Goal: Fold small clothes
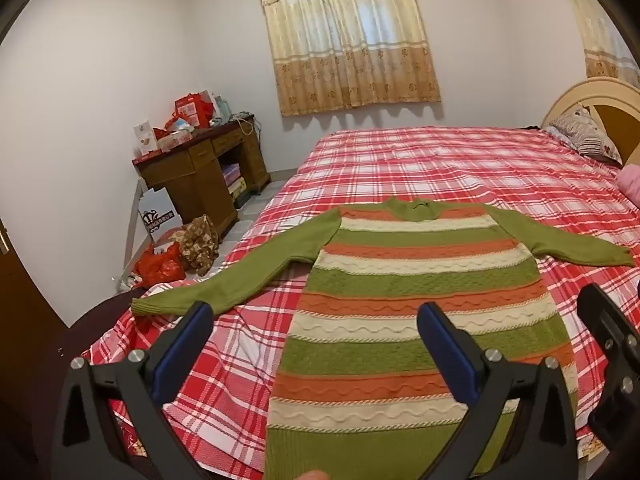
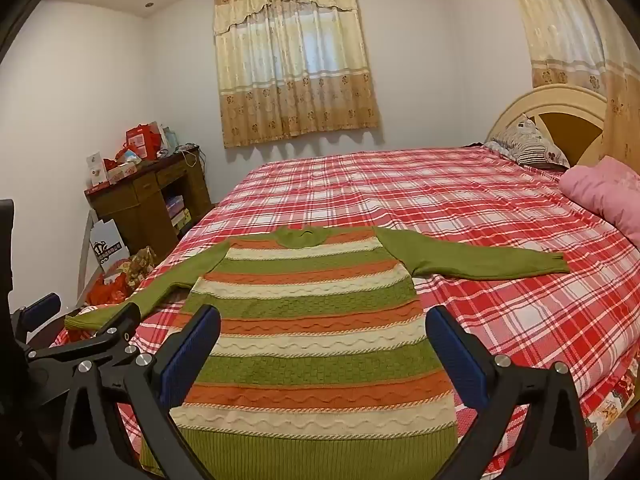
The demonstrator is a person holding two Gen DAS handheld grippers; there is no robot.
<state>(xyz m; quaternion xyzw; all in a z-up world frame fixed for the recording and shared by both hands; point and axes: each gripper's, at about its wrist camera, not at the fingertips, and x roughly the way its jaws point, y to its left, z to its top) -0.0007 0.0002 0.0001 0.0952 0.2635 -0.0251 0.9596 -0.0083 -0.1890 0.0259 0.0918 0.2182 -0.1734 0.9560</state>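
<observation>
A knitted sweater [image 1: 420,280] [image 2: 312,312] with green, orange and cream stripes lies flat on the red plaid bed [image 1: 440,160] [image 2: 440,200], its collar at the far end and both green sleeves spread out. The left sleeve's cuff [image 1: 144,306] [image 2: 76,322] reaches the bed's left edge. My left gripper [image 1: 314,320] hovers open above the sweater's lower left side, nothing between its blue pads. My right gripper [image 2: 322,322] hovers open over the lower body of the sweater, also holding nothing. In each wrist view the other gripper [image 1: 608,352] [image 2: 80,332] shows at the edge.
A wooden desk [image 1: 208,168] [image 2: 148,196] piled with boxes stands at the left wall, with bags and cloth on the floor [image 1: 176,252] beside it. Pillows [image 1: 584,136] [image 2: 528,144] and a pink quilt [image 2: 608,196] lie by the headboard at the right. Curtains [image 1: 348,40] cover the window.
</observation>
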